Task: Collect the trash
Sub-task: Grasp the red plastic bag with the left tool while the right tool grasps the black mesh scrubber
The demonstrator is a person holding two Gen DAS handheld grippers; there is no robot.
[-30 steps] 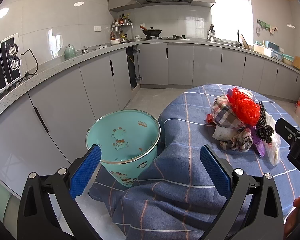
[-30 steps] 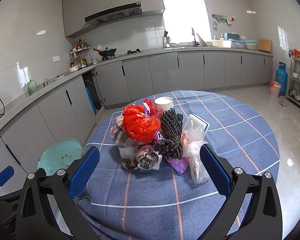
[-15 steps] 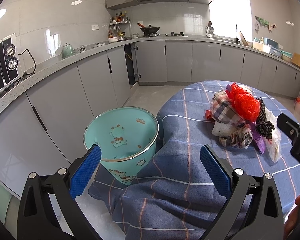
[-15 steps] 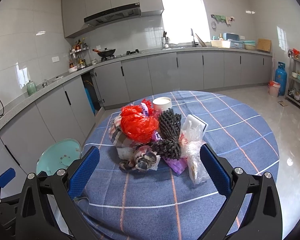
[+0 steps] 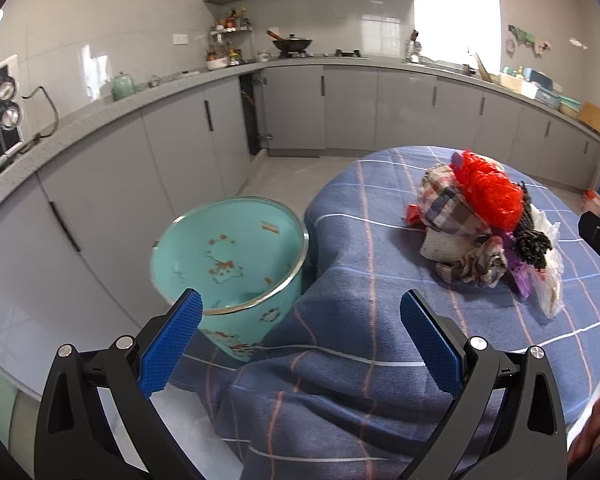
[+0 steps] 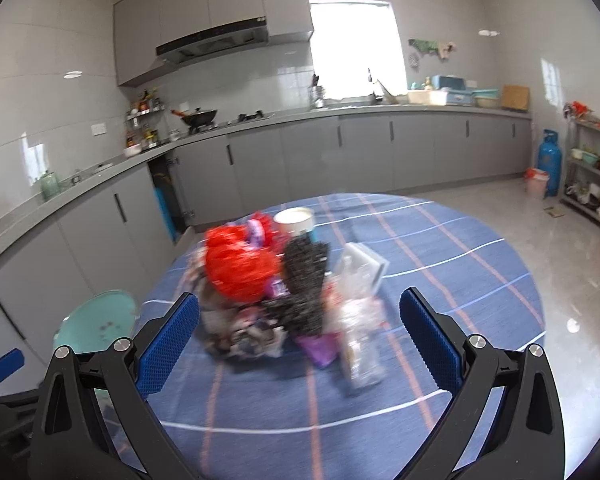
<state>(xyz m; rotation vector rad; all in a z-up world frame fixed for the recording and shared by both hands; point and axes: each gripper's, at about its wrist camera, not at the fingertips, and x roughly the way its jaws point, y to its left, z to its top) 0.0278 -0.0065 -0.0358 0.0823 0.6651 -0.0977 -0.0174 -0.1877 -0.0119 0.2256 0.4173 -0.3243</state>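
Two spread, empty claws; crinkled red plastic atop lumpy trash, round turquoise bin alongside.

A heap of trash sits on the tabletop. A bin stands on the floor just left of the tabletop, its rim touching the hanging cloth. Behind the heap stands a cup. Cabinets line the walls behind.
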